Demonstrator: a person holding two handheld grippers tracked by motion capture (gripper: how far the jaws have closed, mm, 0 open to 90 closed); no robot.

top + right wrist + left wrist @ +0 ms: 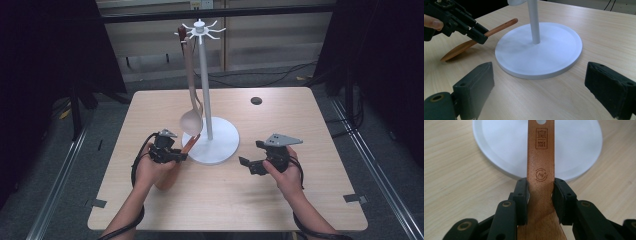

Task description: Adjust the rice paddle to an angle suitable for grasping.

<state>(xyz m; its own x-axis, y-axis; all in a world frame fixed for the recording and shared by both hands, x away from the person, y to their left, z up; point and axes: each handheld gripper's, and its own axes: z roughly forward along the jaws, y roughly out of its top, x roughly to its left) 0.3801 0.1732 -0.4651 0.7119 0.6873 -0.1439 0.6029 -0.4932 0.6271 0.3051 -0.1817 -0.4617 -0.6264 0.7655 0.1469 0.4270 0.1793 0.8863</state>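
Note:
A white utensil stand with a round base, a tall pole and hooks at its top stands mid-table. A pale wooden spoon hangs from one hook, bowl down. My left gripper is shut on the handle of a reddish wooden spatula, just left of the base. In the left gripper view both pads press the spatula below its stamped logos, with the stand's base beyond. My right gripper stands open to the right of the base. Its view shows the base, the spatula and the left gripper.
The light wooden table has a round dark hole at the back right. Tape marks sit at its front corners. Cables lie on the floor behind, and dark curtains hang at both sides.

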